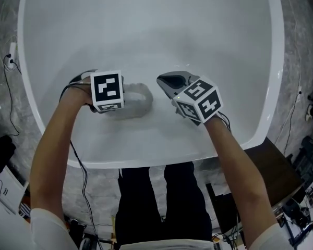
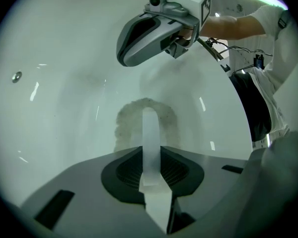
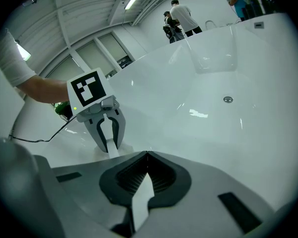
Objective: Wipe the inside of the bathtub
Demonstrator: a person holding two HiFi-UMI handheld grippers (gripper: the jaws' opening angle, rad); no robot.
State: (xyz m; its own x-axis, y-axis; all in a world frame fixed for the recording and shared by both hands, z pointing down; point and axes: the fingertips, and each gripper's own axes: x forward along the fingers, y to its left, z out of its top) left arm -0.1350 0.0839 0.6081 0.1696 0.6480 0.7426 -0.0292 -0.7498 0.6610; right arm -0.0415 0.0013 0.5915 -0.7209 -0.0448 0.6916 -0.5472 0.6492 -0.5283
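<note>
**Left tongs clamped on the cloth, right tongs closed and empty**

The left tongs (image 2: 150, 151) are clamped on a flat white strip that stands up between the jaws. Just beyond the jaw tips, a fuzzy grey-white cloth (image 2: 123, 125) lies against the inner wall of the bathtub (image 2: 64, 108). From the head view, the cloth (image 1: 139, 101) sticks out to the right of the left tongs (image 1: 124, 99), low on the near slope of the tub. The square-marker cube (image 1: 107, 90) covers most of that tool from above.

The right tongs (image 3: 148, 153) are closed tip to tip with nothing between them. They hang above the tub's surface just right of the cloth, touching neither it nor the left tongs. In the left gripper view they (image 2: 124, 57) hang overhead, their grey snout pointing down and left.

Further out, a small round metal fitting (image 3: 228, 99) sits in the far wall of the white bathtub (image 3: 213, 68). The person stands at the near rim (image 1: 146, 164), both bare forearms reaching over it, with dark trousers (image 1: 161, 202) below. Grey marbled floor (image 1: 2, 30) surrounds the tub, and a thin black cable (image 1: 10, 100) trails along its left side. Behind the far rim, several people (image 3: 181, 15) stand in a bright hall.
</note>
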